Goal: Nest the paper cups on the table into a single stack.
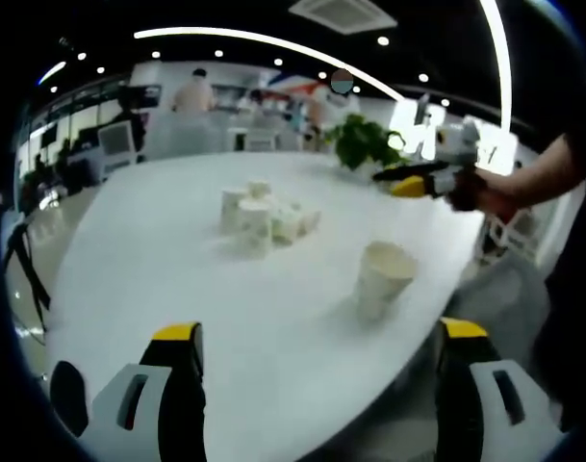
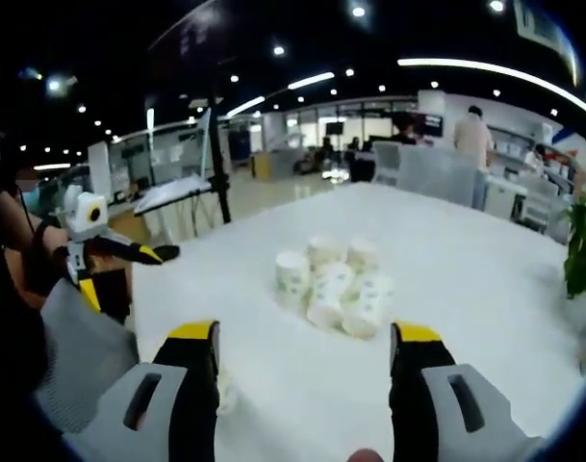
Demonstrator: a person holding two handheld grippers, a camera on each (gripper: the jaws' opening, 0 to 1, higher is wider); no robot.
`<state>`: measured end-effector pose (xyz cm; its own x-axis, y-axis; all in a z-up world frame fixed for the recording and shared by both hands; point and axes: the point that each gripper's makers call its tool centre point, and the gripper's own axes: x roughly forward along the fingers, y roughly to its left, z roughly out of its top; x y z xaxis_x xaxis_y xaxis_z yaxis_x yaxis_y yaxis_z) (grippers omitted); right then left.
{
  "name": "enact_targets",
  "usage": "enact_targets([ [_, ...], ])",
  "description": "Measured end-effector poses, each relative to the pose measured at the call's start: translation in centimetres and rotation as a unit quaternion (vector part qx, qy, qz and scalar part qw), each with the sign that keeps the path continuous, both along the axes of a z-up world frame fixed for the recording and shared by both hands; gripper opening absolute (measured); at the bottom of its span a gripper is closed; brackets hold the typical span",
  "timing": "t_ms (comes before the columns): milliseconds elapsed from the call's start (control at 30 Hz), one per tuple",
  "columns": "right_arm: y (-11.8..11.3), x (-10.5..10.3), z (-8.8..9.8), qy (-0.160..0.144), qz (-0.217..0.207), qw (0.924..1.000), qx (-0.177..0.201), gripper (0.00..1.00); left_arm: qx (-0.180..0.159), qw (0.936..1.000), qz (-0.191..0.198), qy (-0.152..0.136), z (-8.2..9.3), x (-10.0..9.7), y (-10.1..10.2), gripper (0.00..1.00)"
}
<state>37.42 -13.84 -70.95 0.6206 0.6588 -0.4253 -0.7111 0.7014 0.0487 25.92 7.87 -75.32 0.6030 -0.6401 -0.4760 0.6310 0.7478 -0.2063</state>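
Note:
A single paper cup (image 1: 382,277) stands upright, mouth up, near the edge of the white table (image 1: 148,260), just beyond my left gripper (image 1: 319,337), which is open and holds nothing. Farther off sits a cluster of several paper cups (image 1: 264,214), some upright and some lying on their sides. In the right gripper view the same cluster of cups (image 2: 336,284) lies ahead of my right gripper (image 2: 304,337), which is also open. The right gripper (image 1: 394,181) hangs over the table's far right side, held by a hand. The left gripper (image 2: 129,265) shows beyond the table's left edge.
A green potted plant (image 1: 362,140) stands at the table's far side, behind the right gripper. The table edge (image 2: 167,289) runs close to the left jaw in the right gripper view. Desks, chairs and people fill the office behind.

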Motion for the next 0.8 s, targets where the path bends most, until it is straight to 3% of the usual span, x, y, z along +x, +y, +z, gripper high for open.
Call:
enact_targets([
  [233, -0.8, 1.5, -0.1, -0.002, 0.0, 0.9998, -0.018, 0.69, 0.001, 1.0, 0.001, 0.005, -0.1, -0.1, 0.1, 0.99],
  [800, -0.3, 7.5, 0.5, -0.023, 0.052, 0.9964, -0.063, 0.67, 0.009, 0.9998, 0.01, 0.013, -0.6, -0.2, 0.5, 0.99],
])
